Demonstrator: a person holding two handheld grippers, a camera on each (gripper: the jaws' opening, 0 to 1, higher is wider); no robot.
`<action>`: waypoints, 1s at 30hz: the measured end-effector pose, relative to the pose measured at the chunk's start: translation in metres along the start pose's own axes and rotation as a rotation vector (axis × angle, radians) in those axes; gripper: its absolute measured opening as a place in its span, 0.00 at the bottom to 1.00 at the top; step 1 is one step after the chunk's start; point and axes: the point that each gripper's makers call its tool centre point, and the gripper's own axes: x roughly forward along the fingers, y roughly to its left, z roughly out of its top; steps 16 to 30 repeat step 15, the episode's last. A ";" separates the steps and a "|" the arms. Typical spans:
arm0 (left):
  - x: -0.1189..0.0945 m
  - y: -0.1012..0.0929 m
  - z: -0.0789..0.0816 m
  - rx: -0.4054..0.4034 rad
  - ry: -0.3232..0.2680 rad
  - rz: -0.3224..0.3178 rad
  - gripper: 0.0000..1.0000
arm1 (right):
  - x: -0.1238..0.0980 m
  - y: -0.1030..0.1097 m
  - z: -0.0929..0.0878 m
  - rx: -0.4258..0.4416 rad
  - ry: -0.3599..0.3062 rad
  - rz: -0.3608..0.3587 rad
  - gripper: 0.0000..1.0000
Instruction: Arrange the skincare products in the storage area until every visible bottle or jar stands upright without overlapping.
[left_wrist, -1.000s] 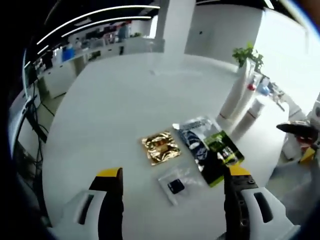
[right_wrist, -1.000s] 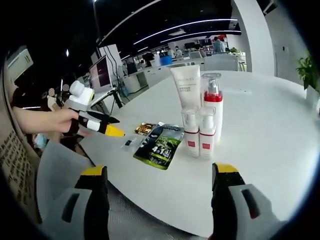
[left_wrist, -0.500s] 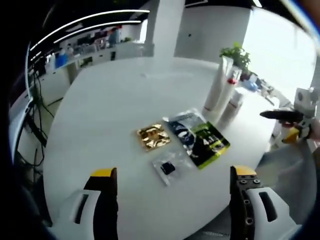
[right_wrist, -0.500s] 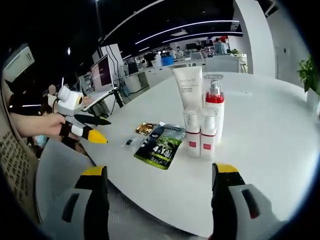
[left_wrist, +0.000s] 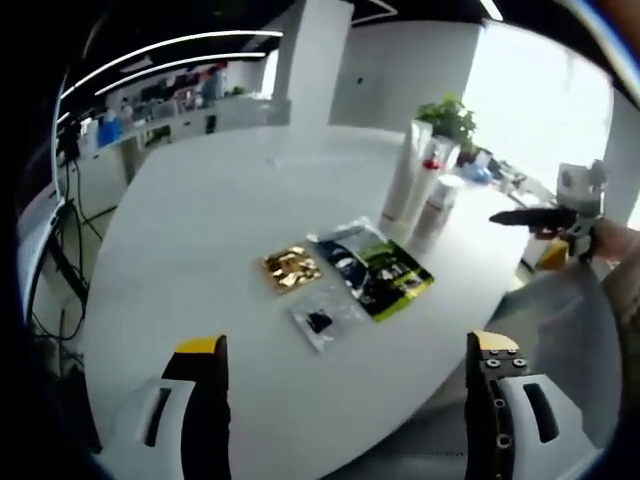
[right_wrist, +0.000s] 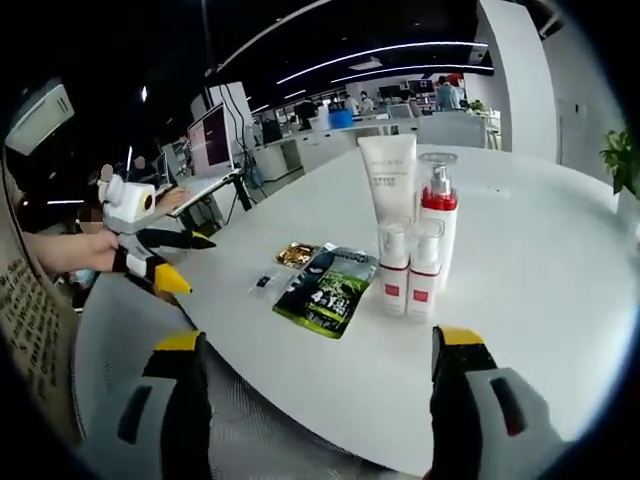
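Bottles (right_wrist: 412, 250) upright beyond right gripper's (right_wrist: 320, 350) spread jaws

A white round table (left_wrist: 220, 230) stands in an open office; a white pillar (left_wrist: 310, 60) at 12 o'clock, a bright window (left_wrist: 540, 110) at 2 o'clock, strip ceiling lights (right_wrist: 390, 55) overhead.

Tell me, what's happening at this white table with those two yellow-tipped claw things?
A person holds a two-jaw gripper in each hand over a round white table. Both are open and hold nothing: the left gripper hangs off the table's edge, and the right gripper hangs off the other side. Four skincare items stand upright, bunched together: a white tube, a red-collared pump bottle and two small pump bottles. Beside them lie flat sachets: a green-and-black one, a gold one and a clear one.
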 end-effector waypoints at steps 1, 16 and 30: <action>0.000 0.000 0.000 0.000 0.000 -0.001 0.97 | -0.001 0.000 0.002 0.005 -0.011 0.002 0.96; 0.000 -0.003 -0.001 0.015 -0.002 -0.010 0.97 | -0.002 -0.005 0.005 0.039 -0.043 -0.007 0.99; 0.000 -0.003 -0.001 0.015 -0.002 -0.010 0.97 | -0.002 -0.005 0.005 0.039 -0.043 -0.007 0.99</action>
